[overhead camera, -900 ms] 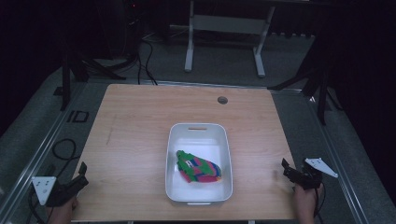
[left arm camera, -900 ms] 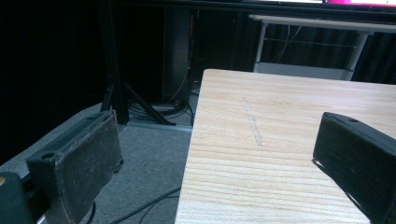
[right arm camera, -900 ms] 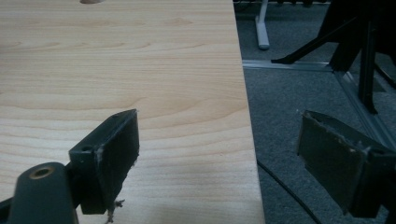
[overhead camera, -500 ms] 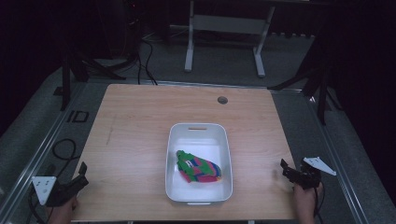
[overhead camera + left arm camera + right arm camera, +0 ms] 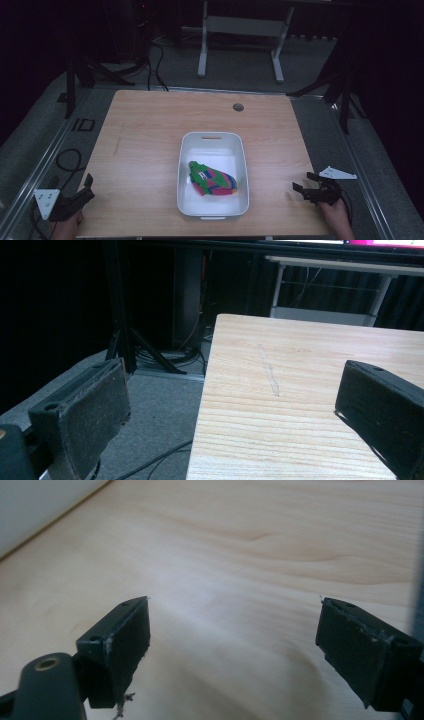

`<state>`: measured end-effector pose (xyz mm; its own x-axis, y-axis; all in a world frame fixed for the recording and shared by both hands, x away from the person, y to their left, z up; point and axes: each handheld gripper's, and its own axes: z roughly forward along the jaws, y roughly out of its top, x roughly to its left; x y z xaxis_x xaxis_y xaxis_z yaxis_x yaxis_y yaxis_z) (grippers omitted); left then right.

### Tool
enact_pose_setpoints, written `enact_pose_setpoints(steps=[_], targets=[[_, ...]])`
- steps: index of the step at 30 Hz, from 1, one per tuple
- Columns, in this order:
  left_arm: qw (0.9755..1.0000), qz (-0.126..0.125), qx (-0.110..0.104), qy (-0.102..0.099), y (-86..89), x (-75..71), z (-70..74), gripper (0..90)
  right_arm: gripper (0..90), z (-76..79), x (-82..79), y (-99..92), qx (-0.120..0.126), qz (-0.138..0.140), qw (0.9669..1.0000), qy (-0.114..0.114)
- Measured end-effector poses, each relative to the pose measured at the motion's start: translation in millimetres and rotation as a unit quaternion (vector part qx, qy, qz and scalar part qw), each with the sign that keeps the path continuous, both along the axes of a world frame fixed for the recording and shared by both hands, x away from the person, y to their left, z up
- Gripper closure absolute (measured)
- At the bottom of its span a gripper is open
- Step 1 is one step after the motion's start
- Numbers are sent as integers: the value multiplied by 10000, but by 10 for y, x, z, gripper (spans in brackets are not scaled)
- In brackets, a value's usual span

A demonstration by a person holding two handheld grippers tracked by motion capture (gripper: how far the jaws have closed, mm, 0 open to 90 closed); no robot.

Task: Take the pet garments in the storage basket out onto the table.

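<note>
Cloth (image 5: pixel 212 180), a striped bundle, lies in the white tub (image 5: pixel 240 150) at lower centre; right tool (image 5: pixel 306 183), lower right, sits nearer than left tool (image 5: pixel 88 186); both gape wide, holding nothing.

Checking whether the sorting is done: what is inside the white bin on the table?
Inside the white bin lies one crumpled multicoloured cloth, green, pink and blue, at the near end. The far end shows bare white floor. Whatever might lie under the cloth is covered.
</note>
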<state>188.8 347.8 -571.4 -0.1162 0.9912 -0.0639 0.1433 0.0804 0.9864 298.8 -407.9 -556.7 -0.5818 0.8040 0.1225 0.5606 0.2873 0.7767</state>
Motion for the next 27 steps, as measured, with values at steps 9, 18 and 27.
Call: enact_pose_setpoints(steps=[9,18,27], targets=[[10000,-7,-10,-12,0,0,0,14,142,66,-45,265,-391,1576,9861,360],[10000,-32,-4,-33,-2,-3,-1,14,142,220,4,590,-494,2279,9701,675],[10000,-56,-7,-28,2,-3,-1,14,141,493,37,917,-441,2820,9568,559]])
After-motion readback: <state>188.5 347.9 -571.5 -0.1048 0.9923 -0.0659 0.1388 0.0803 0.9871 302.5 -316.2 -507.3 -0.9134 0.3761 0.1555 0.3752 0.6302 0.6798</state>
